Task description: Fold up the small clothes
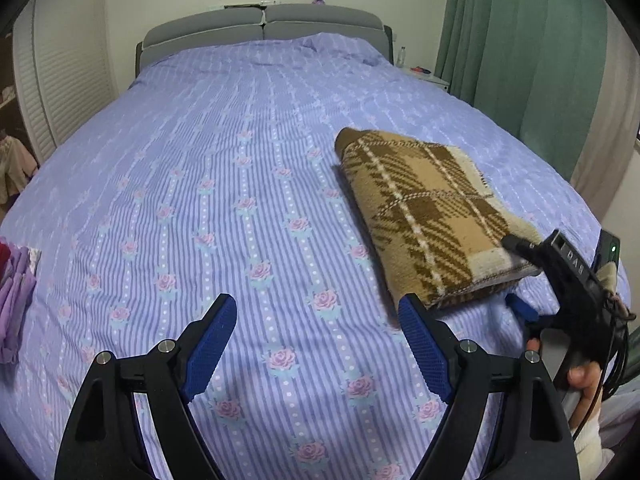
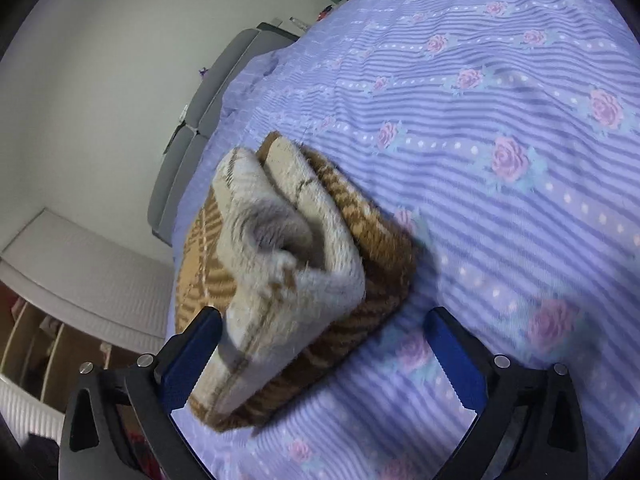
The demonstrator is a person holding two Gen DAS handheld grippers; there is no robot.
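A brown and tan plaid knit garment (image 1: 424, 208) lies folded into a thick rectangle on the right side of the bed. In the right wrist view its cream edge (image 2: 280, 264) sits between the fingers of my right gripper (image 2: 324, 316). The jaws stand wide, with the cloth beside the left pad and well apart from the right pad. In the left wrist view the right gripper (image 1: 514, 272) is at the garment's near corner, with a person's hand (image 1: 584, 380) on its handle. My left gripper (image 1: 318, 304) hovers open over bare sheet, left of the garment, with nothing between its fingers.
The bed is covered by a lilac striped sheet with pink roses (image 1: 240, 160). A pile of purple clothes (image 1: 14, 296) lies at its left edge. Behind are a grey headboard (image 1: 260, 24), green curtains (image 1: 520, 40) and a small nightstand (image 1: 424, 74).
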